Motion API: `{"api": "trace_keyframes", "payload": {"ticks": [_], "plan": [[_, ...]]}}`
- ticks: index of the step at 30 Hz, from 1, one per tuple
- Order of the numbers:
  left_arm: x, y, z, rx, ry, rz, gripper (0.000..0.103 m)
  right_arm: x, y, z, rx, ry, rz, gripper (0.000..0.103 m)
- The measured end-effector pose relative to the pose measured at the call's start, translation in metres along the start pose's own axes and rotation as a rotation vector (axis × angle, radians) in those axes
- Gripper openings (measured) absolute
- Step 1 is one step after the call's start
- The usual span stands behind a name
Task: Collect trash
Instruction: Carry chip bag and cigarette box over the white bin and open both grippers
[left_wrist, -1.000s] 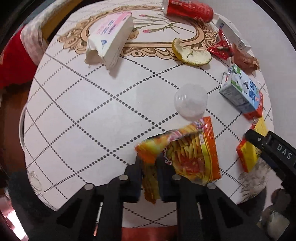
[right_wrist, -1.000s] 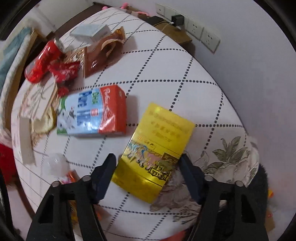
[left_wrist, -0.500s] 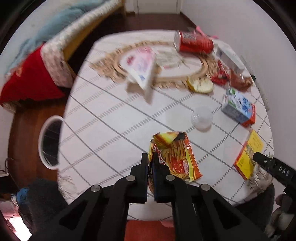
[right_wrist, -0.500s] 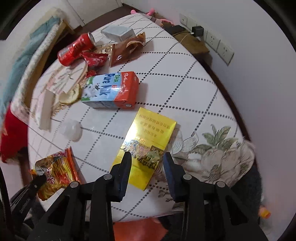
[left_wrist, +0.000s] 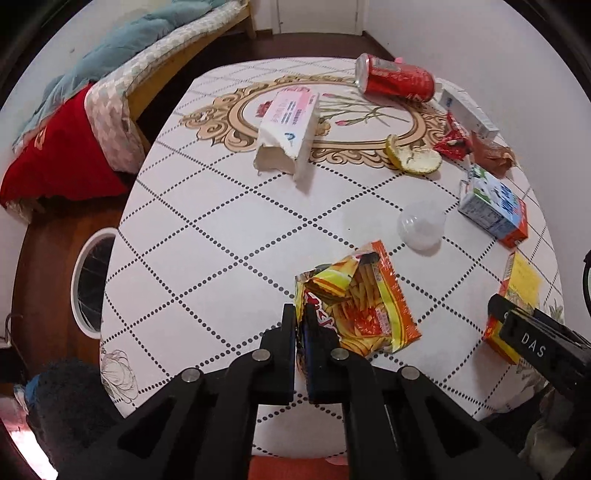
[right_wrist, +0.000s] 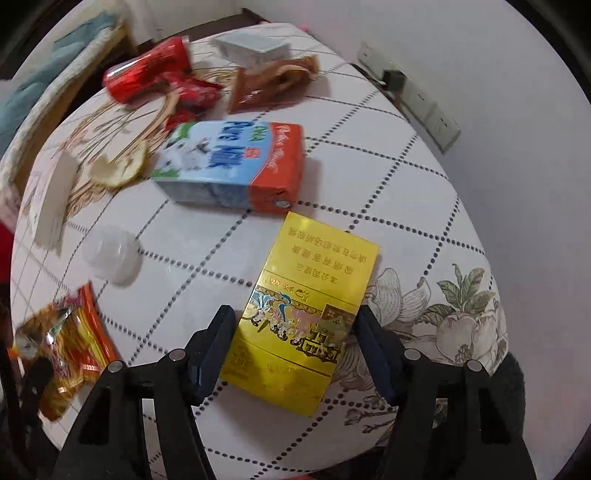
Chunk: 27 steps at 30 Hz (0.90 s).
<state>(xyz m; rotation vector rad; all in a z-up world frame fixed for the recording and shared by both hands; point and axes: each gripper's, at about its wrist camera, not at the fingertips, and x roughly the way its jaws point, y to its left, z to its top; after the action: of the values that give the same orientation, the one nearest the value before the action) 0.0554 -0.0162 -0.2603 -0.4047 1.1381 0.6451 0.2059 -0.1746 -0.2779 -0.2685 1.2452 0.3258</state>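
My left gripper (left_wrist: 300, 323) is shut on the near corner of an orange and yellow snack bag (left_wrist: 364, 301). The bag's pinched end is raised off the tablecloth (left_wrist: 207, 236). My right gripper (right_wrist: 295, 325) points down over a flat yellow box (right_wrist: 314, 291) that lies near the table's edge. Its jaws are opening and stand on either side of the box, with a small gap at each pad. One of the right gripper's fingers (left_wrist: 528, 334) shows over the same box (left_wrist: 522, 280) in the left wrist view.
A milk carton (right_wrist: 236, 166), a clear plastic cup (right_wrist: 110, 256), a fruit peel (left_wrist: 413, 160), a white and pink pack (left_wrist: 291, 122), a red can (left_wrist: 395, 79) and wrappers (right_wrist: 273, 83) lie on the table. A white-rimmed bin (left_wrist: 88, 280) stands on the floor at the left.
The left gripper has pinched fully shut on the snack bag and risen, drawing back with it. The right gripper's jaws narrowed above the yellow box, then widened again and dropped around it.
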Motion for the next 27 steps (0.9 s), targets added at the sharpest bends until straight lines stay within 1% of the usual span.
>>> {"api": "trace_keyframes", "payload": {"ticks": [2, 7, 11, 13, 15, 16, 17, 18, 19, 20, 21, 22, 23, 24, 25, 27], "plan": [[-0.01, 0.002, -0.001, 0.011, -0.023, -0.007, 0.001, -0.004, -0.001, -0.009, -0.013, -0.004, 0.023, 0.066], [-0.052, 0.021, 0.004, 0.012, -0.114, -0.029, 0.001, -0.036, -0.001, -0.033, -0.033, -0.078, 0.095, 0.066], [-0.092, 0.05, 0.015, -0.001, -0.197, -0.022, 0.001, -0.078, 0.015, -0.05, -0.102, -0.149, 0.158, 0.066], [-0.109, 0.07, 0.019, -0.018, -0.234, -0.012, 0.001, -0.096, 0.023, -0.049, -0.139, -0.174, 0.187, 0.066], [-0.127, 0.096, 0.023, -0.049, -0.272, 0.005, 0.001, -0.118, 0.031, -0.047, -0.162, -0.189, 0.243, 0.066], [-0.132, 0.105, 0.025, -0.06, -0.282, 0.013, 0.001, -0.125, 0.042, -0.042, -0.171, -0.191, 0.268, 0.066], [-0.138, 0.12, 0.026, -0.076, -0.298, 0.03, 0.001, -0.129, 0.053, -0.03, -0.182, -0.191, 0.288, 0.066], [-0.144, 0.135, 0.028, -0.091, -0.313, 0.051, 0.001, -0.14, 0.069, -0.029, -0.201, -0.196, 0.326, 0.066], [-0.148, 0.146, 0.028, -0.103, -0.32, 0.065, 0.001, -0.145, 0.084, -0.025, -0.223, -0.199, 0.349, 0.066], [-0.152, 0.166, 0.029, -0.129, -0.329, 0.087, 0.001, -0.151, 0.099, -0.023, -0.248, -0.204, 0.367, 0.066], [-0.154, 0.181, 0.029, -0.144, -0.33, 0.107, 0.001, -0.16, 0.122, -0.023, -0.287, -0.212, 0.398, 0.066], [-0.155, 0.192, 0.028, -0.157, -0.331, 0.123, 0.001, -0.167, 0.137, -0.021, -0.315, -0.213, 0.417, 0.066], [-0.155, 0.214, 0.027, -0.187, -0.329, 0.146, 0.001, -0.171, 0.152, -0.021, -0.344, -0.217, 0.431, 0.066], [-0.154, 0.224, 0.026, -0.199, -0.324, 0.158, 0.001, -0.176, 0.178, -0.023, -0.387, -0.219, 0.458, 0.066], [-0.151, 0.241, 0.024, -0.221, -0.315, 0.178, 0.001, -0.179, 0.197, -0.024, -0.414, -0.213, 0.48, 0.066], [-0.138, 0.277, 0.021, -0.267, -0.282, 0.208, 0.001, -0.179, 0.246, -0.028, -0.475, -0.186, 0.524, 0.066]]}}
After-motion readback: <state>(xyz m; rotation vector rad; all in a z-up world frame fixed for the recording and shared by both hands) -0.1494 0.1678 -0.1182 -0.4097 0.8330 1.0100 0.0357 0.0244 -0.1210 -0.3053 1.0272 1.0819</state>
